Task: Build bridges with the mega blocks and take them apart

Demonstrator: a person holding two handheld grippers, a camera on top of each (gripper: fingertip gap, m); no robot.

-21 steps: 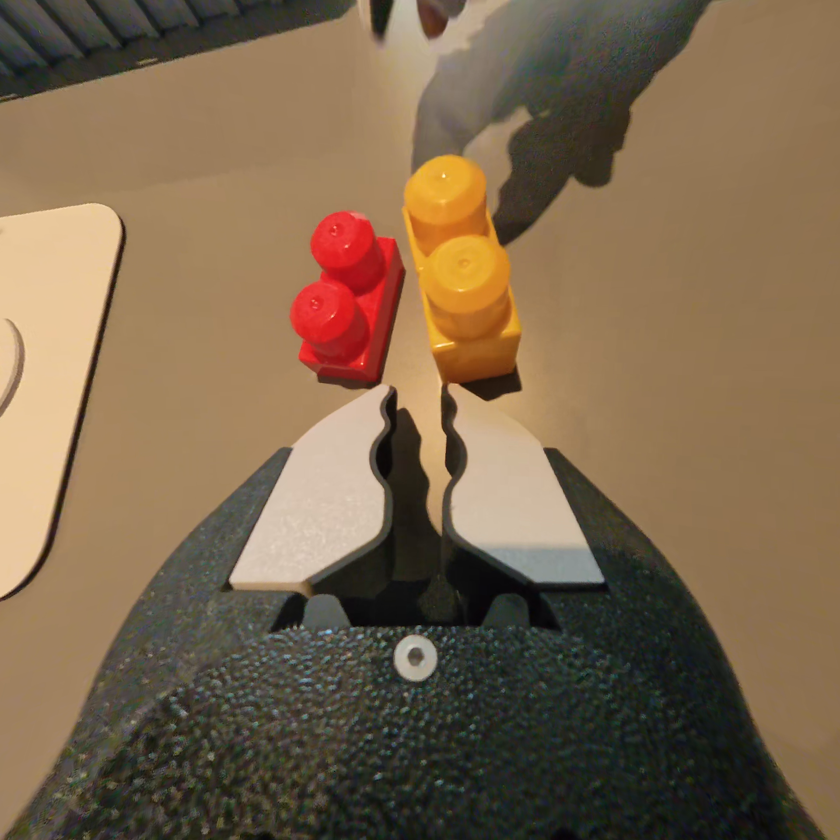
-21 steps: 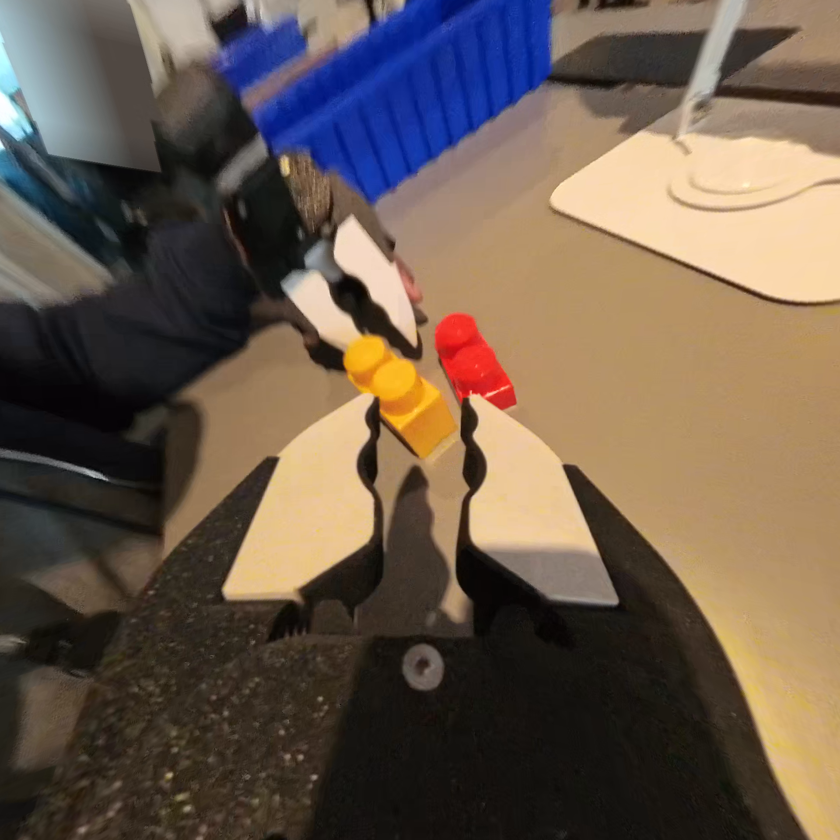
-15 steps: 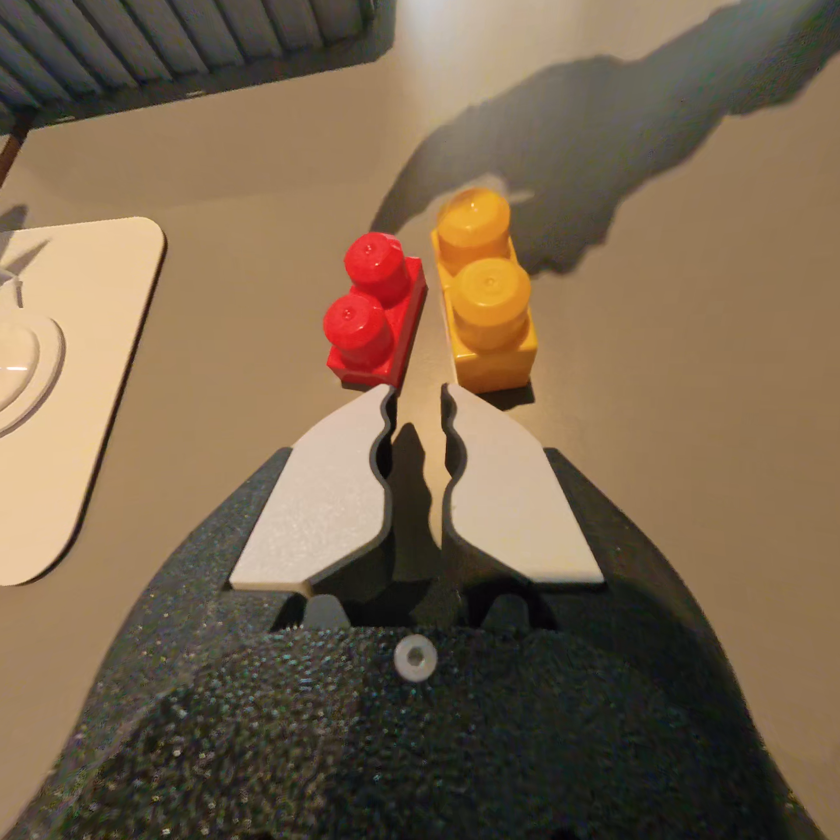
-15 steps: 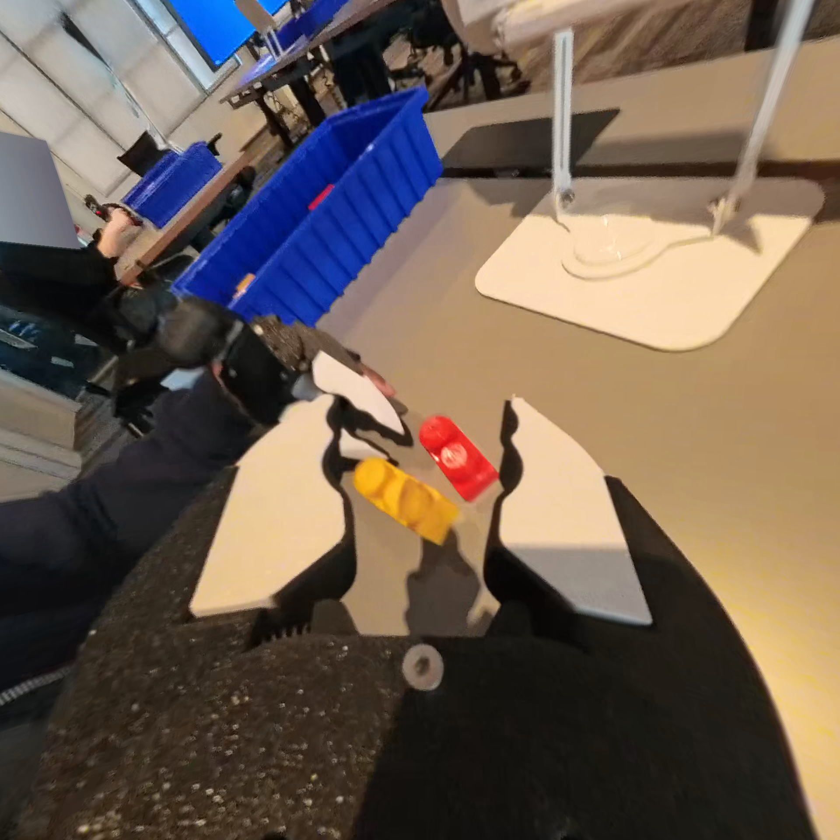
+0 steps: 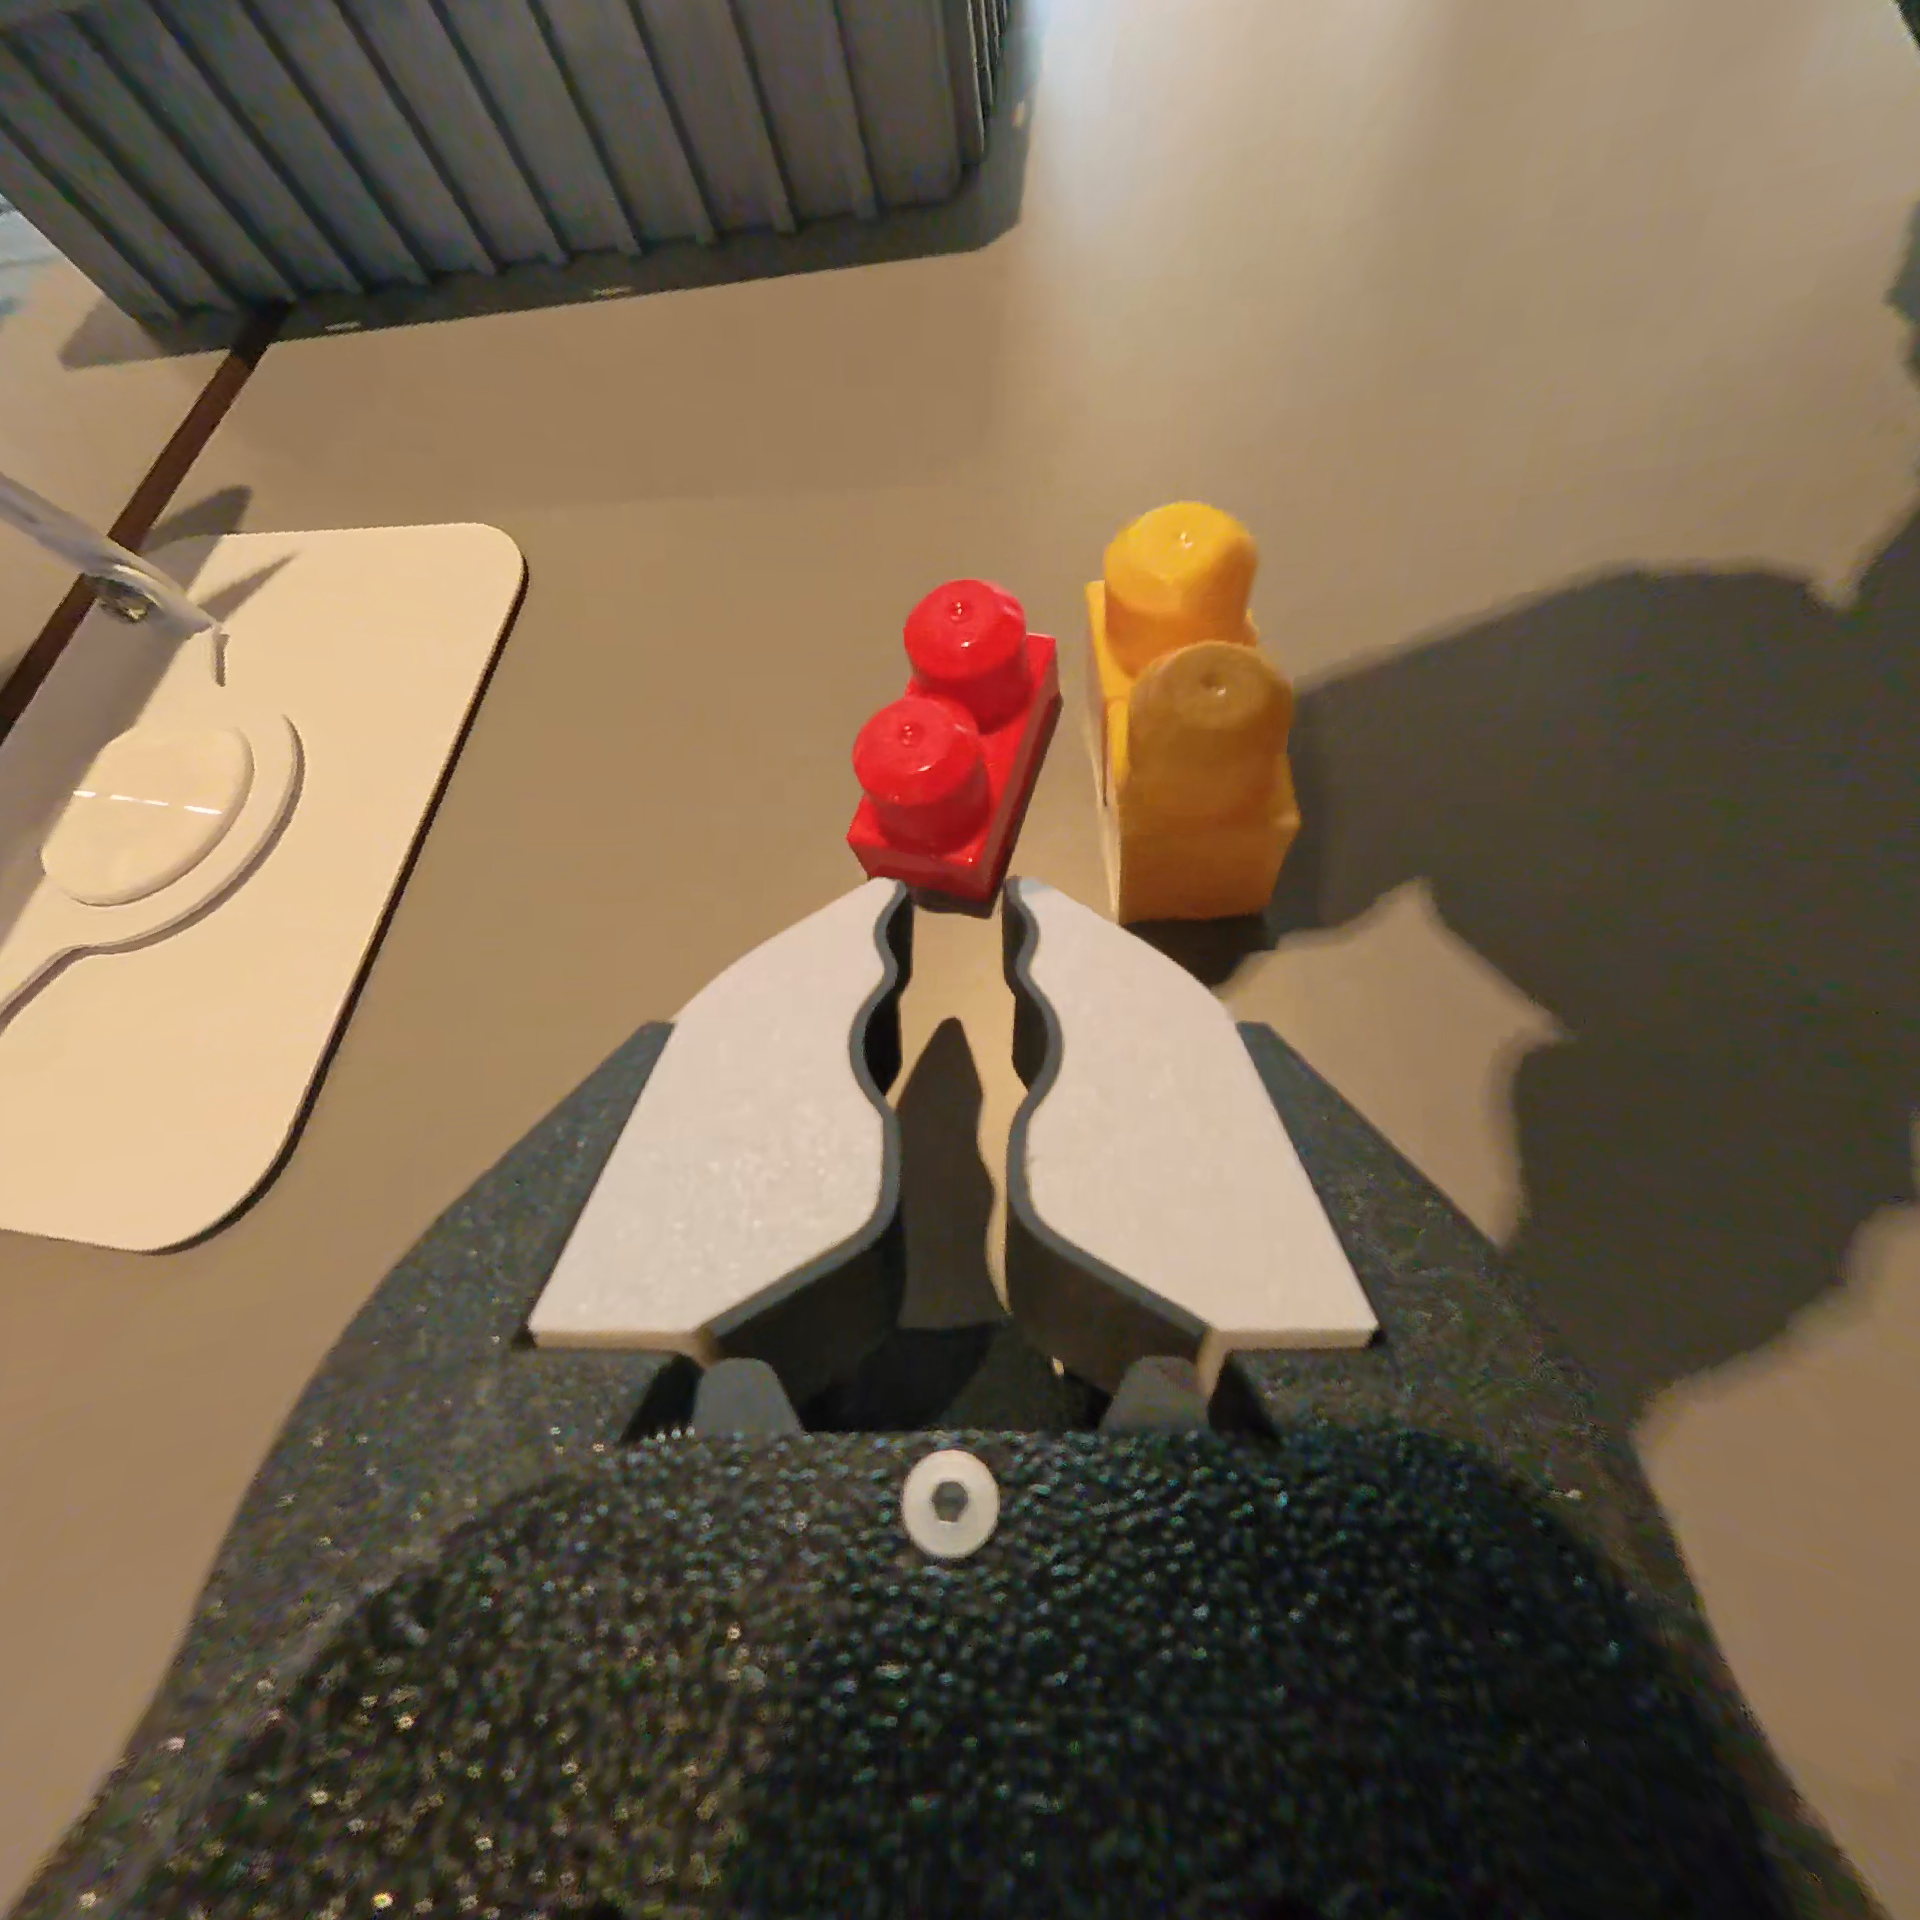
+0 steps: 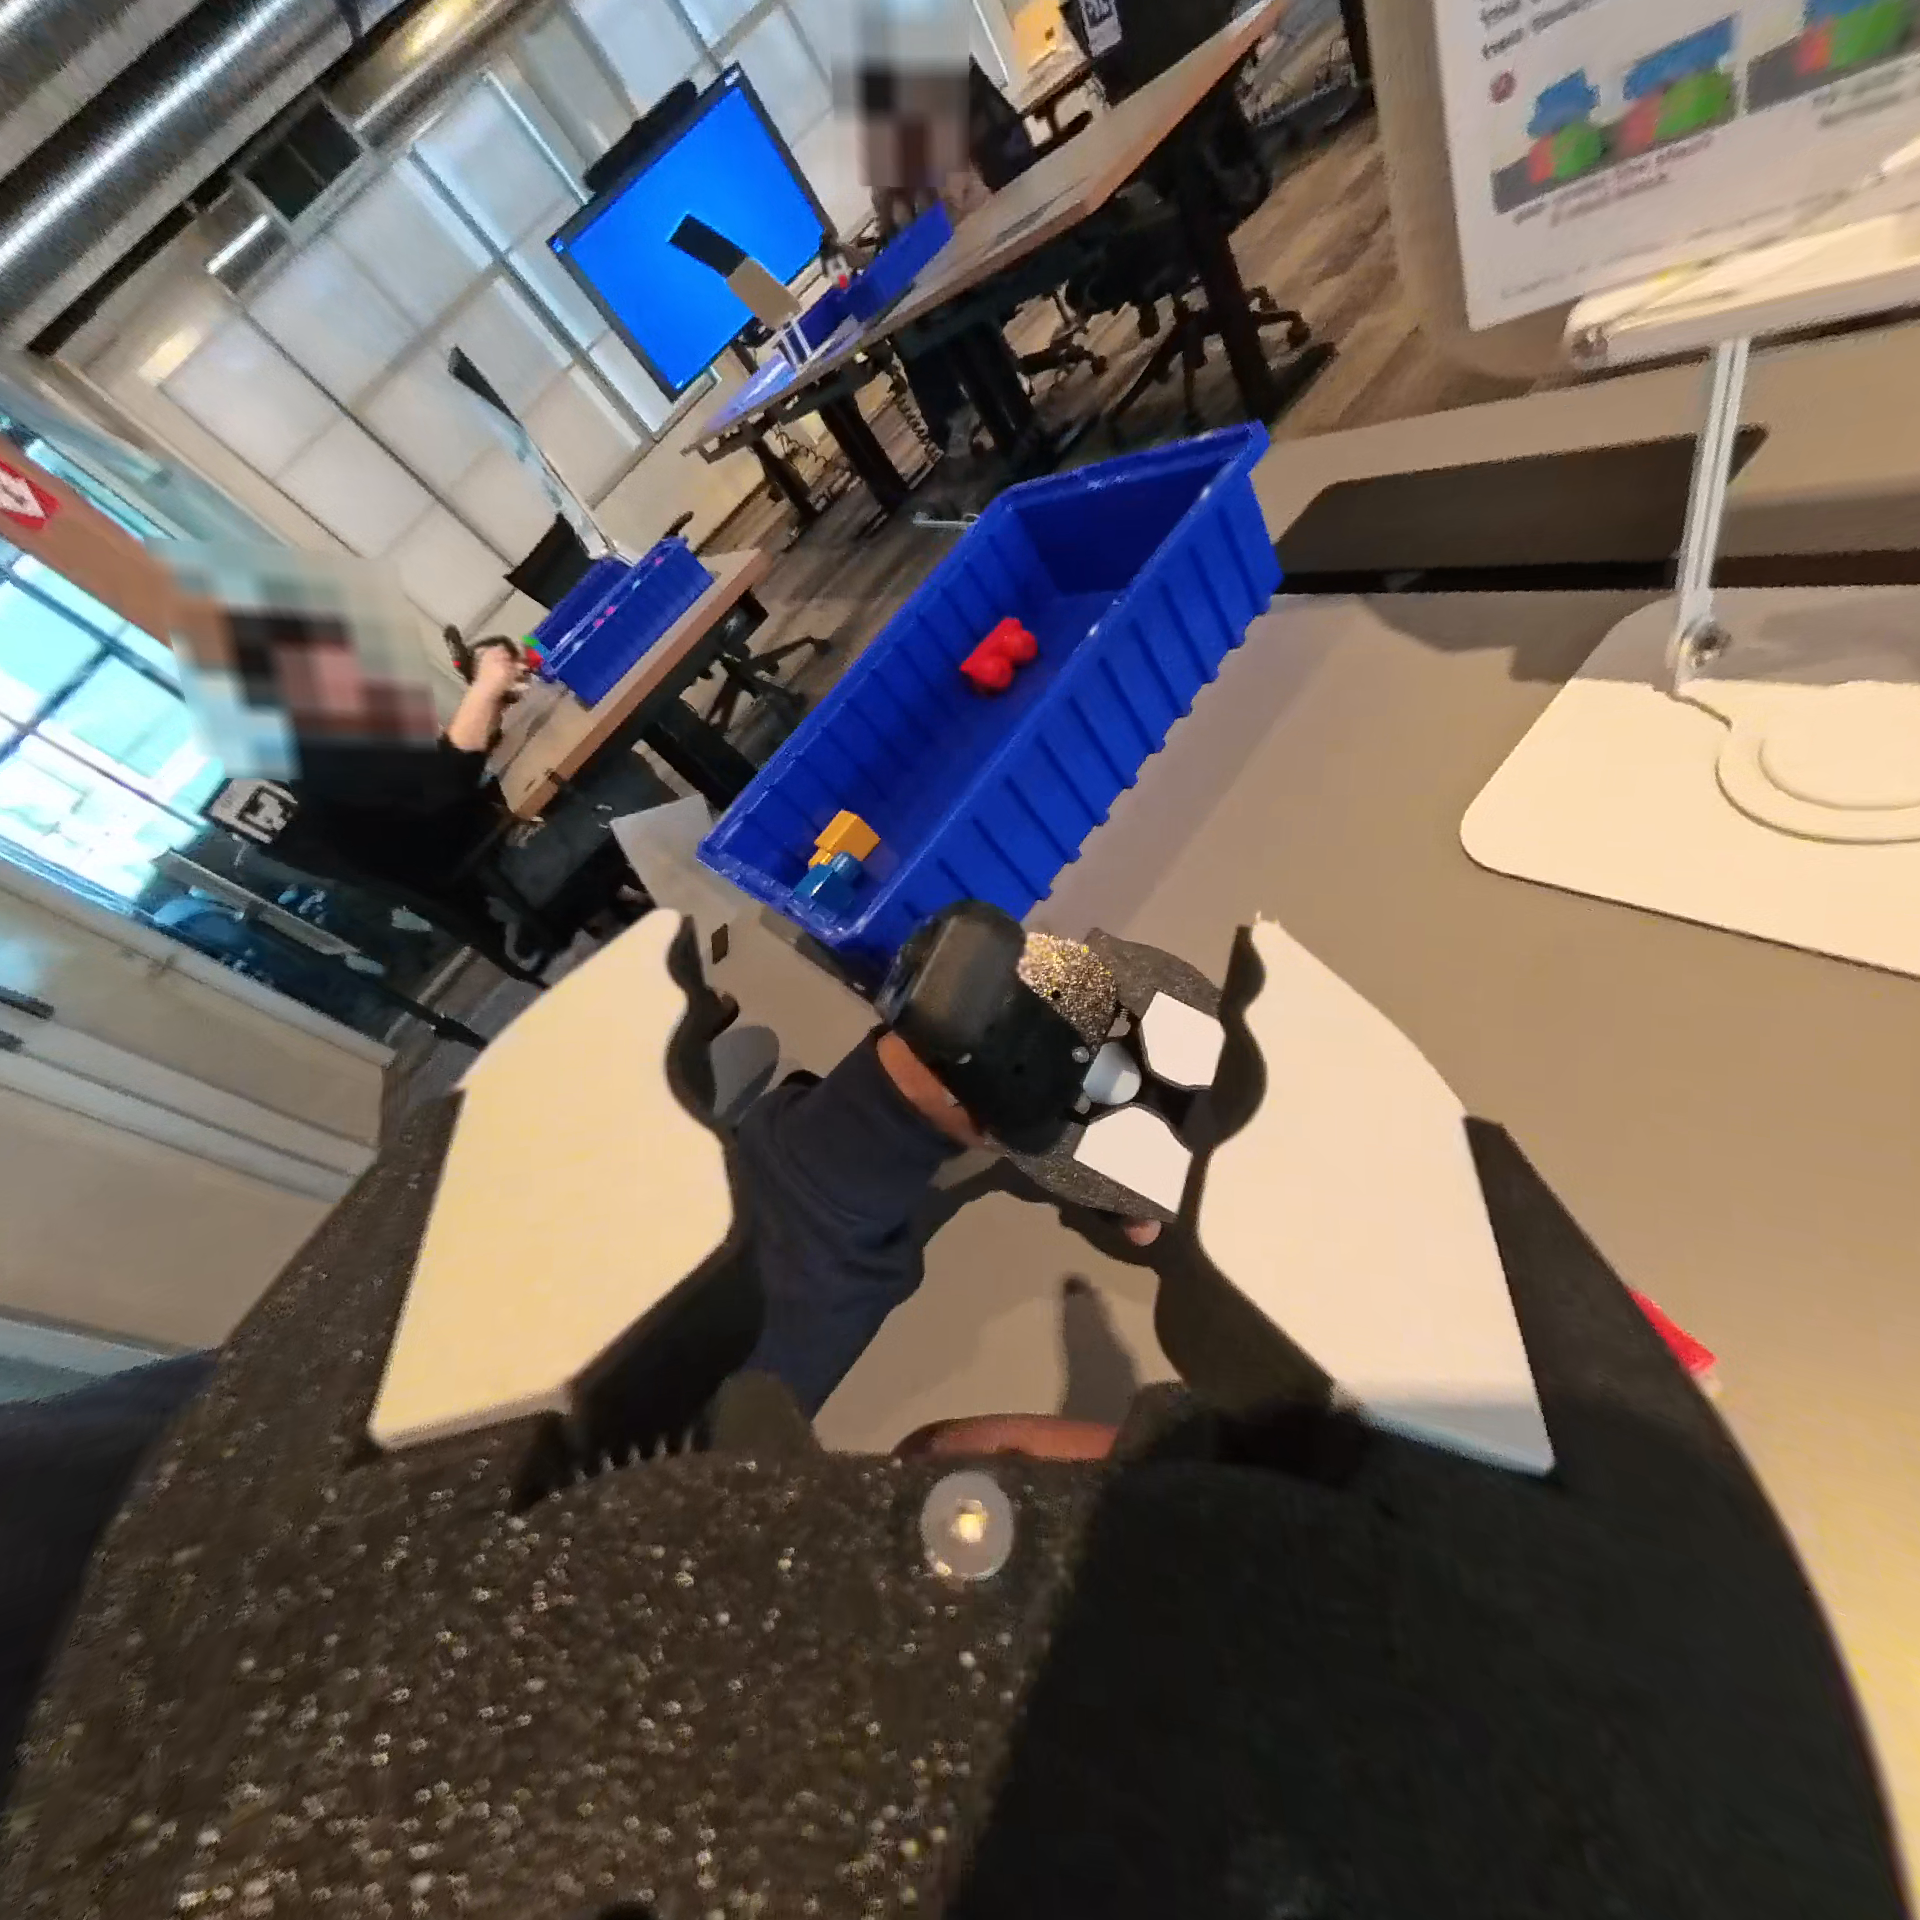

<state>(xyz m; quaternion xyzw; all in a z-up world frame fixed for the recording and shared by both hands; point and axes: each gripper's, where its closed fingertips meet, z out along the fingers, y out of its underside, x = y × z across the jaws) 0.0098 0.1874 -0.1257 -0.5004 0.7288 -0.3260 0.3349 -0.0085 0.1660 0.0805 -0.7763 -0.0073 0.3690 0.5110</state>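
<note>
The right gripper has swung up and away, jaws spread wide and empty, leaving the yellow block beside the red block on the table. The left gripper hangs just short of the red one, jaws narrowly apart, holding nothing – two piers set, I'd say, no span yet

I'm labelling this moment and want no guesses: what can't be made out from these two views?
- Yellow block: absent from the right wrist view, apparently behind the right gripper body.
- Red block: right wrist view shows only a sliver beside that gripper.
- Blocks in the blue bin: too small and blurred to tell their shapes.
- Left gripper: whether it touches the red block.
</note>
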